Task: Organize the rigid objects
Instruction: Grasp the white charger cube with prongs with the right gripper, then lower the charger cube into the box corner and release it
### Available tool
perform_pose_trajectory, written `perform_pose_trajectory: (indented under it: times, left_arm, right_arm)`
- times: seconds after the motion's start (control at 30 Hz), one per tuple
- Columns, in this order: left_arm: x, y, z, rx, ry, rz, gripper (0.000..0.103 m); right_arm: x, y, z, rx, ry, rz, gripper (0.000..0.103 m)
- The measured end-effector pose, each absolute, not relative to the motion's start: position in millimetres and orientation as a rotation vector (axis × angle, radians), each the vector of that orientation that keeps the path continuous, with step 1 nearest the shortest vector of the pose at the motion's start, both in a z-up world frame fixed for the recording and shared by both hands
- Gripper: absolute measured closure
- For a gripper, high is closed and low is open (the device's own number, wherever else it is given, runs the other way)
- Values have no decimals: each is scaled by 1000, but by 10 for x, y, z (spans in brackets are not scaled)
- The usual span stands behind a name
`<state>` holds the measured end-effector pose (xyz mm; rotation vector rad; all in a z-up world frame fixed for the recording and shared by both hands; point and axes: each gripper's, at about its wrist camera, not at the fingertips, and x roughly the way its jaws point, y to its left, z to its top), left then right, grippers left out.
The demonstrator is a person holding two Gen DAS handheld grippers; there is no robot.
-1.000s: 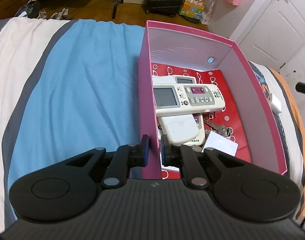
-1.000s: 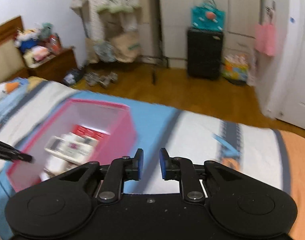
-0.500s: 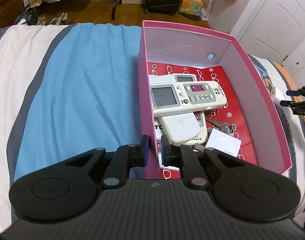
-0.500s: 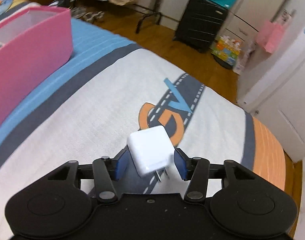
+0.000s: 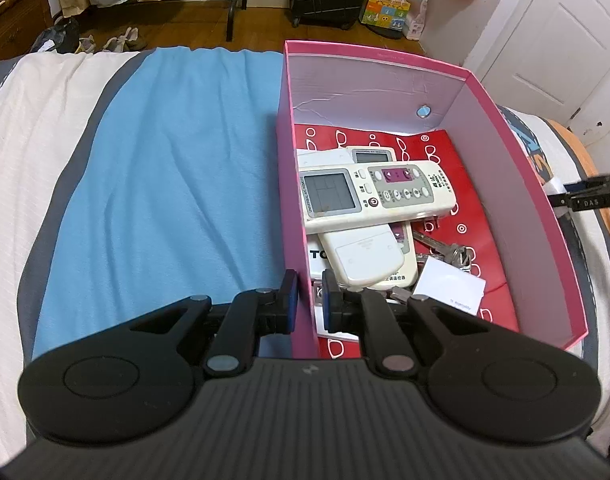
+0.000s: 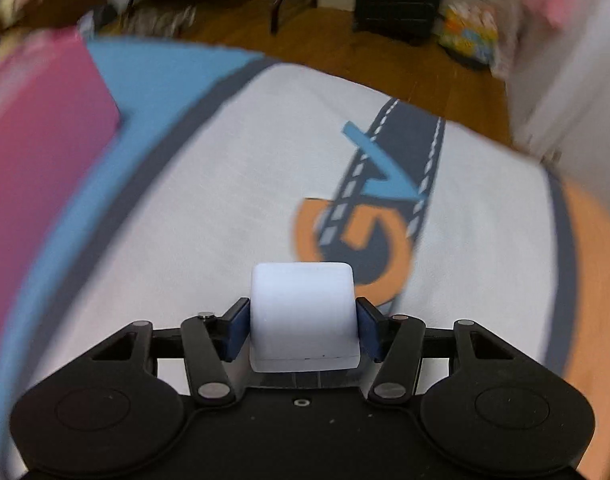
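On the bed point(image 5: 165, 184), my left claw point(image 5: 308, 300) pinches the near left wall of the pink box point(image 5: 291, 184), one finger outside the wall and one inside, the jaws narrow on the cardboard. Inside the box lie several white remote controls: the top remote point(image 5: 375, 192) sits crosswise over the others, and a second remote point(image 5: 365, 256) pokes out beneath it toward me. A bunch of keys point(image 5: 451, 254) and a white card point(image 5: 451, 286) rest on the red patterned paper point(image 5: 471, 216) lining the bottom.

My right claw point(image 6: 303, 332) straddles a white charger block point(image 6: 303, 316) on the white part of the bedcover, just beside the orange and dark road print point(image 6: 369, 224). Its jaws have just been closing and now stand at the block's two sides, the blue pads against them or nearly so; the blur keeps me from telling whether they press. The pink box appears at the left edge of that view, well apart from the block. From the left view, the right claw's black tip point(image 5: 585, 198) shows past the box's right wall.
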<state>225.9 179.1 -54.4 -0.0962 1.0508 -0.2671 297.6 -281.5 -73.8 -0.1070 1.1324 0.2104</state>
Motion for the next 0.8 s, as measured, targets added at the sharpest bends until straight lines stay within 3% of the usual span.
perform_pose_trajectory:
  times: [0.2, 0.4, 0.6, 0.8]
  left_arm:
    - [2258, 1789, -540, -97, 1051, -268, 93]
    - [2275, 1775, -536, -103, 1060, -258, 93]
    - [2271, 1765, -530, -99, 1060, -255, 93]
    - [2275, 1762, -531, -100, 1060, -255, 93]
  right_arm:
    - [2589, -2627, -561, 6, 1014, 177, 42]
    - [2412, -2400, -39, 109, 873, 254, 42]
    - [2323, -1848, 469, 54, 756, 469, 42]
    - [2313, -1109, 566, -102, 761, 671, 42]
